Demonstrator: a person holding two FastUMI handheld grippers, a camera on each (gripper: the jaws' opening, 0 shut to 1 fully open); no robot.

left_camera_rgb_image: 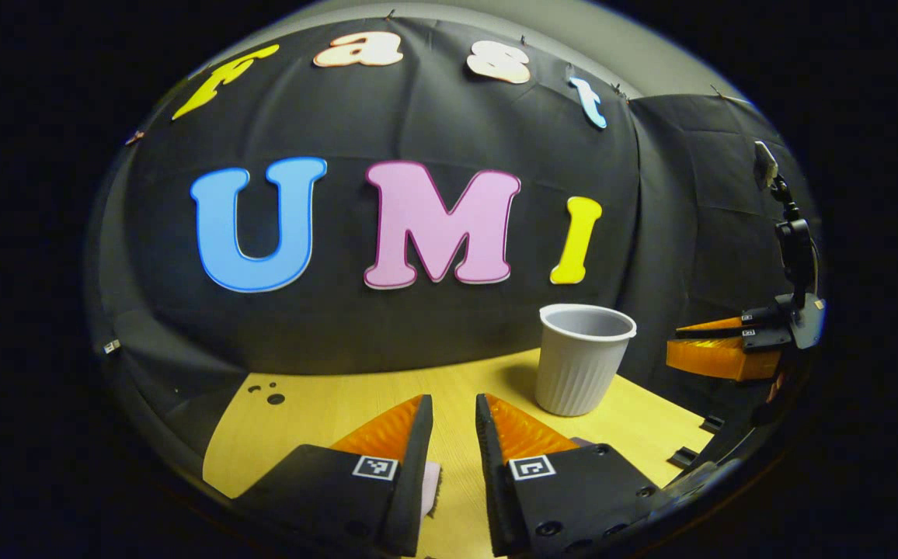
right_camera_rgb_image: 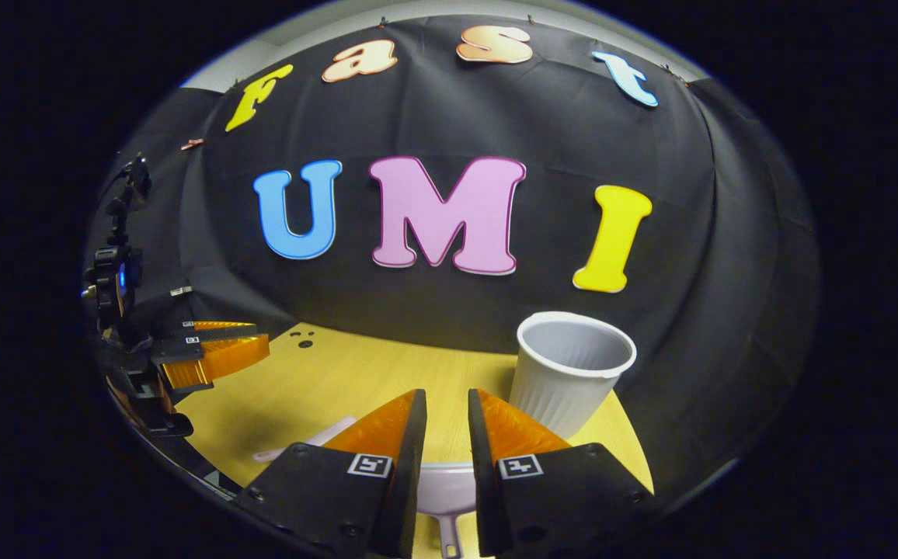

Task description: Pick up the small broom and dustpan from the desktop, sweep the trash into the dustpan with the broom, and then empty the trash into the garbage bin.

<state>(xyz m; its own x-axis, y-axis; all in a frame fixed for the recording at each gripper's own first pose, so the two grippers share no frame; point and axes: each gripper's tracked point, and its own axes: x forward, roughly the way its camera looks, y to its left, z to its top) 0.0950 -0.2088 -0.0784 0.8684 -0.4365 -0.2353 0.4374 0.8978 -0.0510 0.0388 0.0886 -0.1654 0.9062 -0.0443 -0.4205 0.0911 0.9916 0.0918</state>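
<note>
A white ribbed cup-shaped bin (left_camera_rgb_image: 581,361) (right_camera_rgb_image: 565,373) stands upright on the wooden desktop (left_camera_rgb_image: 325,419) (right_camera_rgb_image: 325,388) near the black wall. In the right gripper view the white dustpan (right_camera_rgb_image: 445,485) lies flat just beneath my right gripper (right_camera_rgb_image: 447,404), its handle pointing toward me. A pale long piece, probably the broom (right_camera_rgb_image: 305,446), lies left of it. In the left gripper view a pale pink fuzzy edge (left_camera_rgb_image: 432,485) peeks out beside my left gripper (left_camera_rgb_image: 454,407). Both grippers hover with a narrow gap between their fingers and nothing held.
Small dark specks (left_camera_rgb_image: 274,398) (right_camera_rgb_image: 305,339) sit on the desktop near the back wall. Each gripper appears off to the side in the other's view, the right one (left_camera_rgb_image: 721,345) and the left one (right_camera_rgb_image: 212,349). The desk's front edge is close below both.
</note>
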